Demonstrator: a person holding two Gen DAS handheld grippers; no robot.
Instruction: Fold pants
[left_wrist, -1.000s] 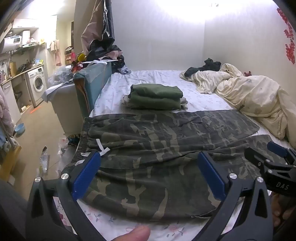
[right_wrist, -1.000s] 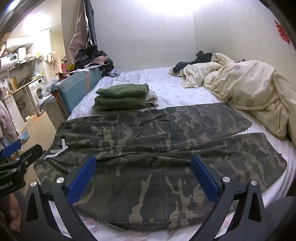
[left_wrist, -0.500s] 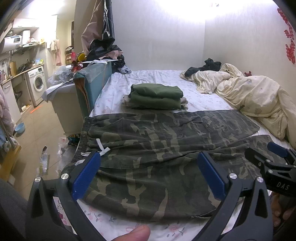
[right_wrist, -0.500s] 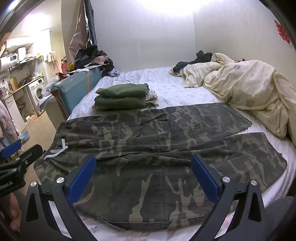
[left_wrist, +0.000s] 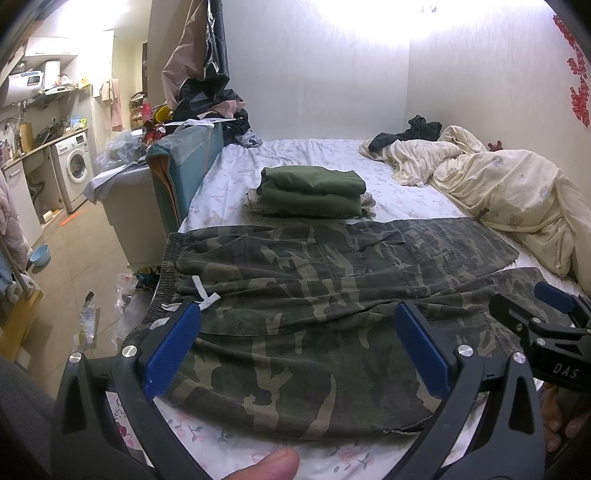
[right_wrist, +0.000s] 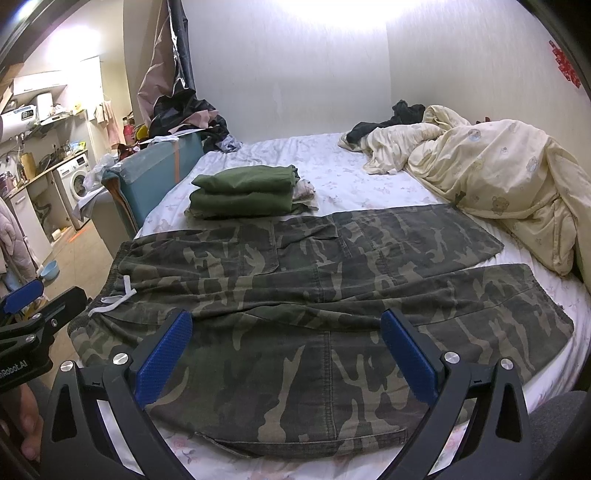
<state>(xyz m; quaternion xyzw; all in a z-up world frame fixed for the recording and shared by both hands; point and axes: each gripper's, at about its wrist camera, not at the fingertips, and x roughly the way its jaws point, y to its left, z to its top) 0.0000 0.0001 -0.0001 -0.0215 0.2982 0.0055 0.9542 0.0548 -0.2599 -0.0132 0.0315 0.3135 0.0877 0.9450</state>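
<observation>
No visible change since earlier frames.

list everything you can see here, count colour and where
camo pants: 1, green camouflage, spread flat across near end of bed, waistband to the left
drawstring: 1, white, at the waistband
folded clothes: 1 stack, olive green, on bed behind the pants
duvet: 1, cream, bunched on right of bed
dark garment: 1, black, far end of bed by the duvet
bed sheet: 1, white floral, covering bed
washing machine: 1, white, far left
bowl: 1, light blue, on floor at left
left gripper: 1, black with blue pads, open, over pants
right gripper: 1, same colours, open, over pants
</observation>
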